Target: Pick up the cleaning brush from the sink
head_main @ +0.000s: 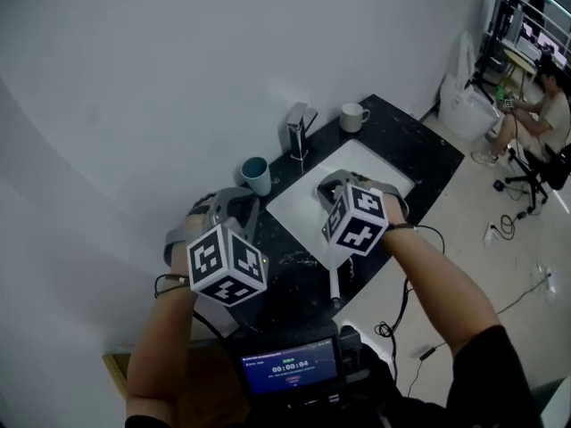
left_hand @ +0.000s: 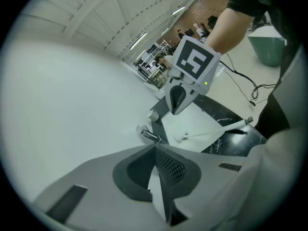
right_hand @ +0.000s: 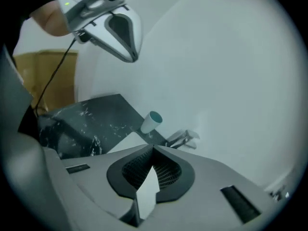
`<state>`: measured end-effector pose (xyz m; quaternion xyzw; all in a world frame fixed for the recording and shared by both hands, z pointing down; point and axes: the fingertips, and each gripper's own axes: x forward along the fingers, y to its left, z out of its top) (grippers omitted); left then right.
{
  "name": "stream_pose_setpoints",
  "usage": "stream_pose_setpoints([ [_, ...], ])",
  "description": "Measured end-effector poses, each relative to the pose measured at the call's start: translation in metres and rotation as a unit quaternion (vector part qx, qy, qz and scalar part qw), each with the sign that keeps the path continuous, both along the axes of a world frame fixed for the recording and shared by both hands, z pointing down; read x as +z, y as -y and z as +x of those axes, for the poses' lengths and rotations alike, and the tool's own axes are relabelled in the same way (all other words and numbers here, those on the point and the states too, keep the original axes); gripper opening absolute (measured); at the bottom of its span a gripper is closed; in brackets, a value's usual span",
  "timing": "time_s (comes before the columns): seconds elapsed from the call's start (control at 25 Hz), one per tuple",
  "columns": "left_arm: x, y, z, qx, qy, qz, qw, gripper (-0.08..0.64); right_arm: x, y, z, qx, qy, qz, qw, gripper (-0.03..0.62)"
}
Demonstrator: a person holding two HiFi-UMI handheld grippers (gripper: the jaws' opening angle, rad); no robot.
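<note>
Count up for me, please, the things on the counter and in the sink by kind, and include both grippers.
Cups: 2 (teal cup, white mug)
Faucet: 1
Cleaning brush: 1
Grippers: 2 (left gripper, right gripper)
Total: 6

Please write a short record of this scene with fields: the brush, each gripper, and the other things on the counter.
brush: head in the sink, handle out over the counter, not gripped
left gripper: shut, empty, in the air
right gripper: shut, empty, in the air
other things: faucet, blue cup, white mug
</note>
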<state>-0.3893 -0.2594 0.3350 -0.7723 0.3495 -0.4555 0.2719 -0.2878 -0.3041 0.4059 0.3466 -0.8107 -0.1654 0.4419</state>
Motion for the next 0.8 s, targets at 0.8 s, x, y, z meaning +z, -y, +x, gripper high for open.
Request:
stream_pose_setpoints([
  [0.8,0.274,0.126,-0.024,-0.316,-0.280,-0.454,0.7846,0.085,0.309,0.067,0.046,0.464,0.235,-0.452,0.724,0.253],
])
